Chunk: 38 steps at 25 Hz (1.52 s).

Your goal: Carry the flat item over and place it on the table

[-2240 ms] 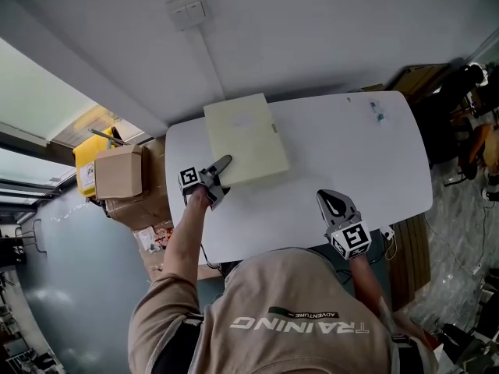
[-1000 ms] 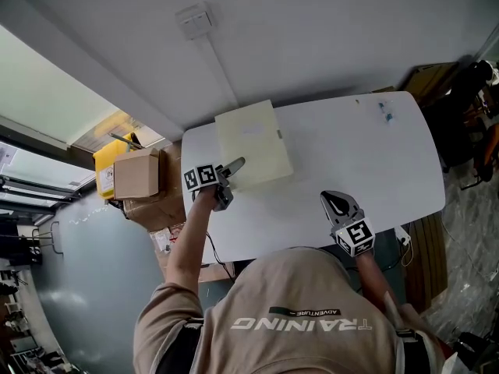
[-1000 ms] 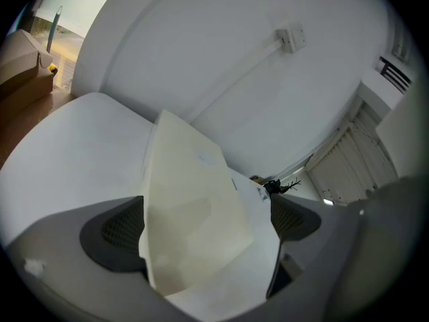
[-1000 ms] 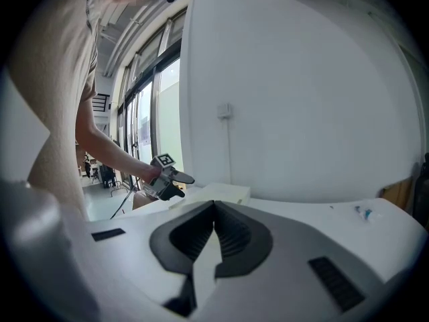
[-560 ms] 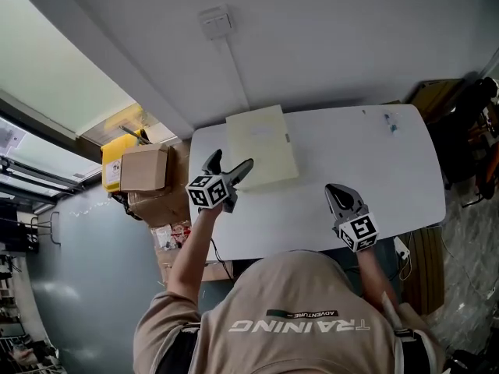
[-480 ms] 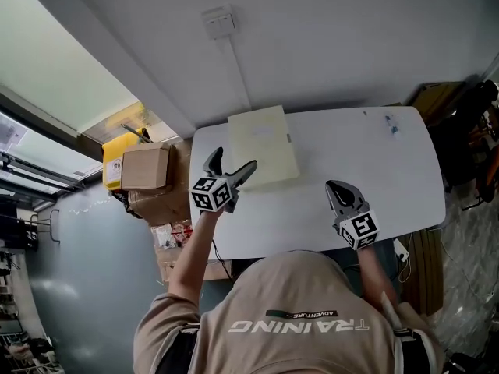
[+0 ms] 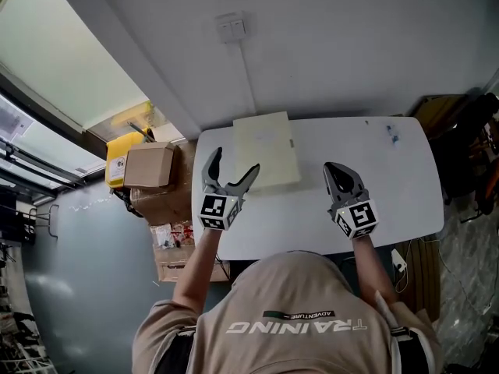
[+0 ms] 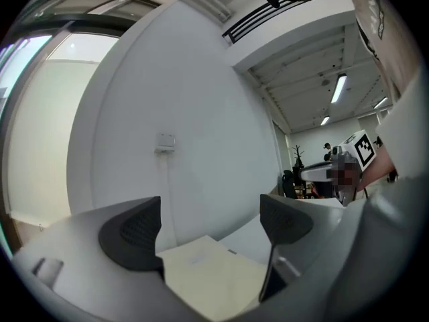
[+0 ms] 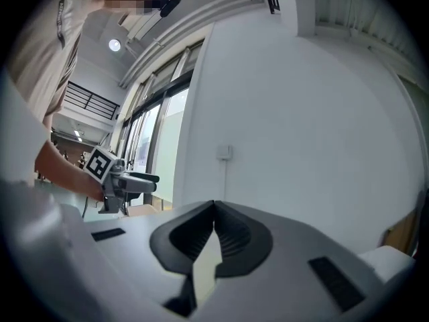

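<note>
Already on the bench (image 7: pixel 374 178), the panel (image 7: pixel 267 150) lies just ahead of the nearer left tool (image 7: pixel 232 162), empty jaws apart, just narrowing; right tool (image 7: pixel 337 167) clenched, empty.

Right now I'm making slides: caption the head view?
A flat cream panel lies on white table; left gripper empty, jaws apart, just closing slightly; right gripper empty, jaws together.
</note>
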Each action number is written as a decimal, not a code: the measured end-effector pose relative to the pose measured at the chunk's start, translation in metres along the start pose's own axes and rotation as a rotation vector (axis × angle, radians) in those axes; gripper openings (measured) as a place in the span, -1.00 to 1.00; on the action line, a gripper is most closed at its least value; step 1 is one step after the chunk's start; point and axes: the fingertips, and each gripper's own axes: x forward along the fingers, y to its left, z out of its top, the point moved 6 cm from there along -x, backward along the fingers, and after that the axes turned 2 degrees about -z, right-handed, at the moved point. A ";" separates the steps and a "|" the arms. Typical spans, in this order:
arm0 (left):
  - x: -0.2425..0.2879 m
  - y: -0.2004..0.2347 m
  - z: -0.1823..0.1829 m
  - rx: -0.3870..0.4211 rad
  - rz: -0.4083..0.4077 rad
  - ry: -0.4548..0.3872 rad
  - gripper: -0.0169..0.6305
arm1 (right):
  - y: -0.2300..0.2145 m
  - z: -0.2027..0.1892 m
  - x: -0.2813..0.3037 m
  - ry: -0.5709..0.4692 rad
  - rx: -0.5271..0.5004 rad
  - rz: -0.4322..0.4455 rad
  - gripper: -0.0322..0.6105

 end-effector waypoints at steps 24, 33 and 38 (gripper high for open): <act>-0.022 -0.005 0.018 0.054 0.186 0.088 -0.93 | -0.002 0.025 0.007 -0.056 0.081 -0.048 -0.89; -0.022 -0.007 0.019 0.082 0.176 0.089 -0.93 | 0.007 0.032 0.016 -0.050 0.025 -0.013 -0.89; -0.028 -0.013 0.007 0.078 0.159 0.117 -0.93 | 0.009 0.027 0.013 -0.040 0.027 -0.011 -0.89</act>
